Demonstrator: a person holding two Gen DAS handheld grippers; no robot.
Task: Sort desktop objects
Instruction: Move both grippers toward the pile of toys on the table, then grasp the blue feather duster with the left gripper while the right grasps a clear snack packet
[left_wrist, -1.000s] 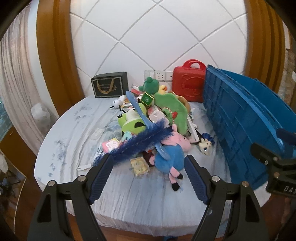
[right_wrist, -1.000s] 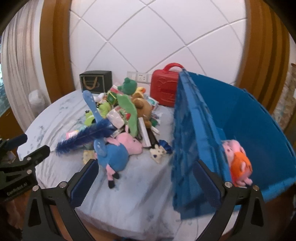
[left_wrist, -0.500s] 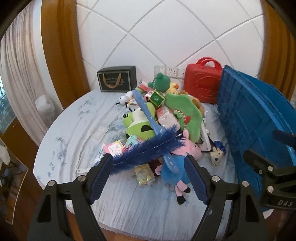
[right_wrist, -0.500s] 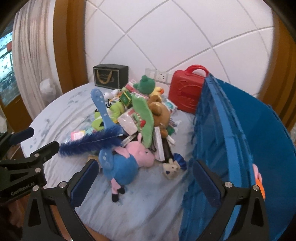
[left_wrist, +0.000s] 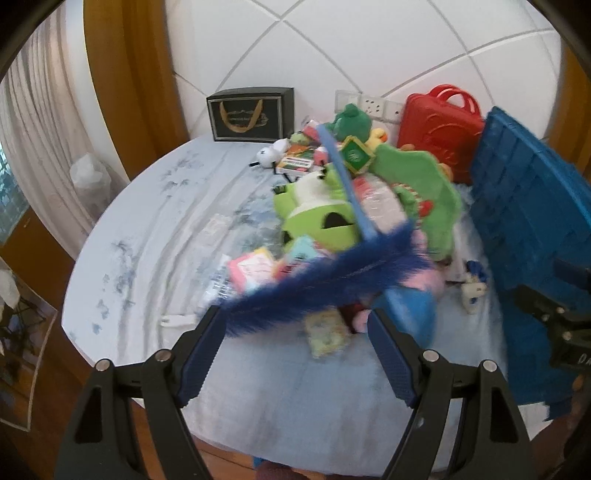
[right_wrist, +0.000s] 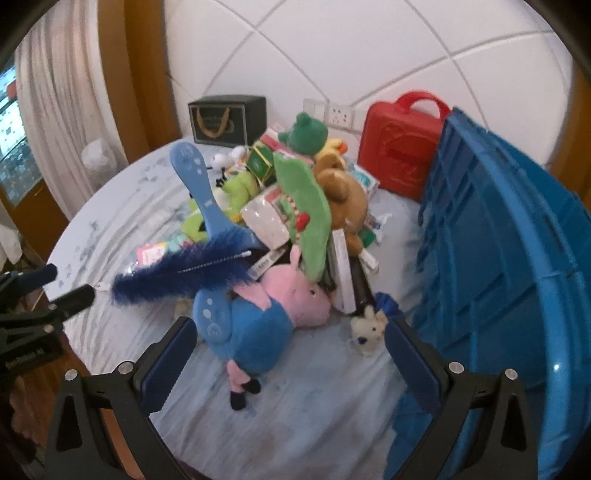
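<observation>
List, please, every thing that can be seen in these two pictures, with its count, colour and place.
pig plush: 1, pink with blue body, front of the pile
duster: 1, dark blue bristles, light blue handle, lying across the pile
green plush toys: several, middle and back of the pile
brown bear plush: 1, brown, right side of the pile
small dog toy: 1, cream and blue, beside the crate
crate: 1, blue, right edge of the table
case: 1, red, by the wall
gift bag: 1, black and gold, by the wall
tablecloth: 1, pale blue, over the table
left hand-held gripper: 1, black, blue pads, open
right hand-held gripper: 1, black, blue pads, open
</observation>
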